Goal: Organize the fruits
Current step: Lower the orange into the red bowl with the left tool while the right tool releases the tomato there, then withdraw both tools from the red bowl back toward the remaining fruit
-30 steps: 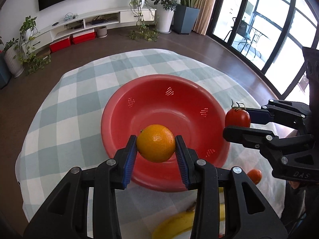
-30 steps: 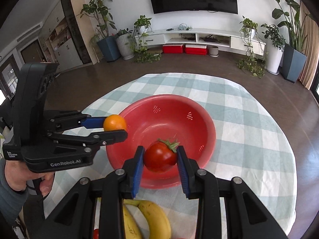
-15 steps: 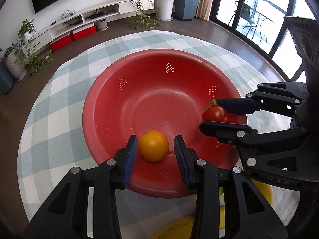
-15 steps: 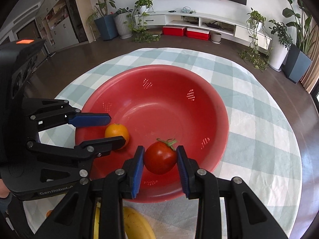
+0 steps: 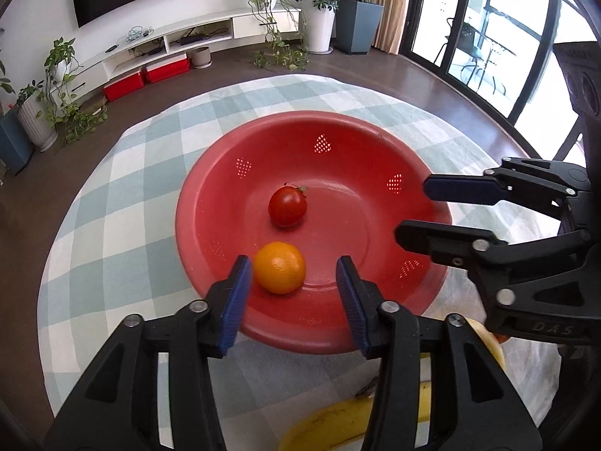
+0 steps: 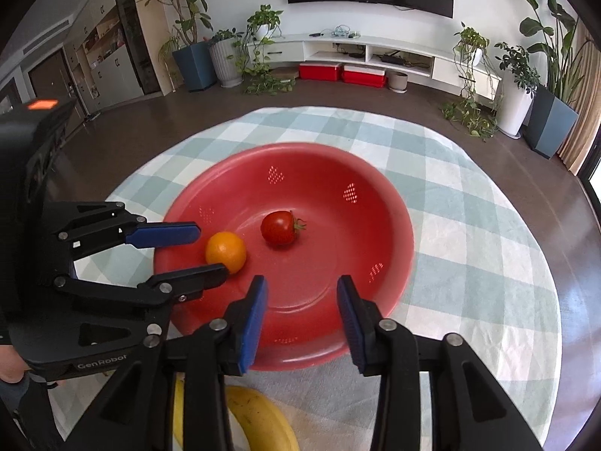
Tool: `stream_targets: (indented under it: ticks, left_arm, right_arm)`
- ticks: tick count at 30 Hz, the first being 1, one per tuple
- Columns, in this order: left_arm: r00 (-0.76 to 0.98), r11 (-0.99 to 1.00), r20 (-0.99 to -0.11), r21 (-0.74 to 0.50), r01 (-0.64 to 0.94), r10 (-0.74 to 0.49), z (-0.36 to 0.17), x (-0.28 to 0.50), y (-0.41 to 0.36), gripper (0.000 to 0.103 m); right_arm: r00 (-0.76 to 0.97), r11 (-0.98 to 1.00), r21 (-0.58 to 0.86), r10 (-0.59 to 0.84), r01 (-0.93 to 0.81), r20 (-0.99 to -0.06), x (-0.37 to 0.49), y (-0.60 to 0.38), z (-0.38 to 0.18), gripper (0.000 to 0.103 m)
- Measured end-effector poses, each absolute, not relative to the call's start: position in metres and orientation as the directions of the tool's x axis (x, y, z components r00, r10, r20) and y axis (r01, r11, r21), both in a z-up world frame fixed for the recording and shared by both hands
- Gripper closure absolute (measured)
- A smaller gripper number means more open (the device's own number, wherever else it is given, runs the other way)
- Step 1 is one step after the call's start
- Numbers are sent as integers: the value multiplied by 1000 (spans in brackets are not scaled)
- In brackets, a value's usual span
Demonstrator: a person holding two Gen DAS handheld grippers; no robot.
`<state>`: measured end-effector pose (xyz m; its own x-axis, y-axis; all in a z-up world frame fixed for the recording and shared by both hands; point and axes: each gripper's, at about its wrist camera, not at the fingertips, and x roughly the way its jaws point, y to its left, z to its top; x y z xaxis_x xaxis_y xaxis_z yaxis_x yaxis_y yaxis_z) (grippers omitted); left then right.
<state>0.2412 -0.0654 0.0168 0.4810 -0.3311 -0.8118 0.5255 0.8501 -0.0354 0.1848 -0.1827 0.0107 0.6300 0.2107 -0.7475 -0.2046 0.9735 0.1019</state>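
A red perforated bowl [image 5: 375, 143] [image 6: 398, 225] sits on the checked tablecloth. An orange [image 5: 278, 267] [image 6: 225, 251] and a red tomato [image 5: 287, 206] [image 6: 278, 228] lie loose inside it. My left gripper [image 5: 293, 297] [image 6: 210, 255] is open over the bowl's near rim, with the orange just beyond its jaws and untouched. My right gripper [image 6: 302, 312] [image 5: 417, 214] is open and empty over the bowl's near right rim. Bananas [image 6: 259, 417] [image 5: 338, 424] lie on the cloth in front of the bowl, partly hidden by the grippers.
The round table with its green and white checked cloth [image 5: 124, 225] [image 6: 480, 263] ends close to the bowl on all sides. A pale fruit and a small orange-red one [image 5: 492, 342] lie partly hidden under the right gripper.
Both grippers have opened and pulled back. The orange and the tomato, held a second ago, now rest inside the bowl.
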Motion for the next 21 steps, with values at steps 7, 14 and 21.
stream_targets:
  ticks: [7,14,21]
  left_arm:
    - [557,866,-741,-69,495,-377,58,194,-33,10]
    - [579,881,-712,-122,456,-398,68,119,7,0]
    - [567,885,-730,-110,452,-381,40,44,26,0]
  right_arm:
    - [737,952,211,304,-220,-603,106,-198,53,14]
    - [774,921,296,375,-251,-510,25,-196,49,1]
    - [759,878,433,420,-203,-497,-31,-190,-2,1]
